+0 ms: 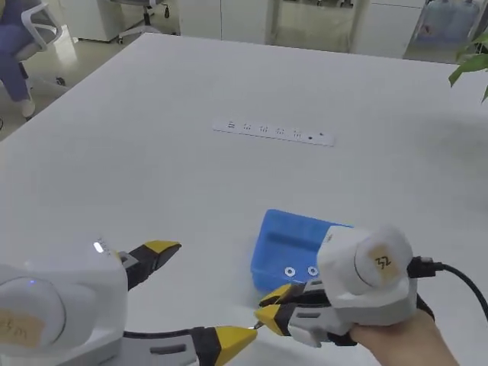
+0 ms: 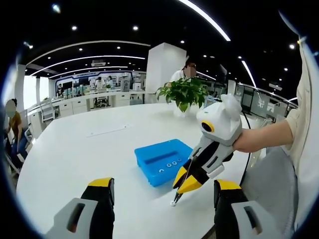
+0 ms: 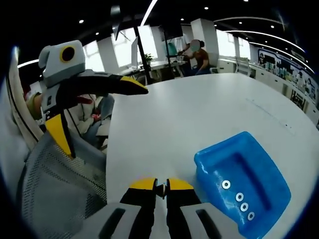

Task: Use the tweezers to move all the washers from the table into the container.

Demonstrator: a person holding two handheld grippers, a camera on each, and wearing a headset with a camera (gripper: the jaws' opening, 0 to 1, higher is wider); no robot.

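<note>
Currently right gripper (image 2: 185,181) jaws clamp the tweezers (image 2: 179,191), tip down at the bench (image 2: 99,144); container (image 2: 149,177), four washers (image 2: 169,164) inside, sits just above-left in the left gripper view. Left gripper (image 1: 200,291) jaws apart.

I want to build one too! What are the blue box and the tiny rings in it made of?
The container looks like plastic: it is one even bright blue, with soft rounded edges and a dull sheen. The washers look like metal, since they are pale, silvery and glint a little, but they are too small to be sure.
</note>
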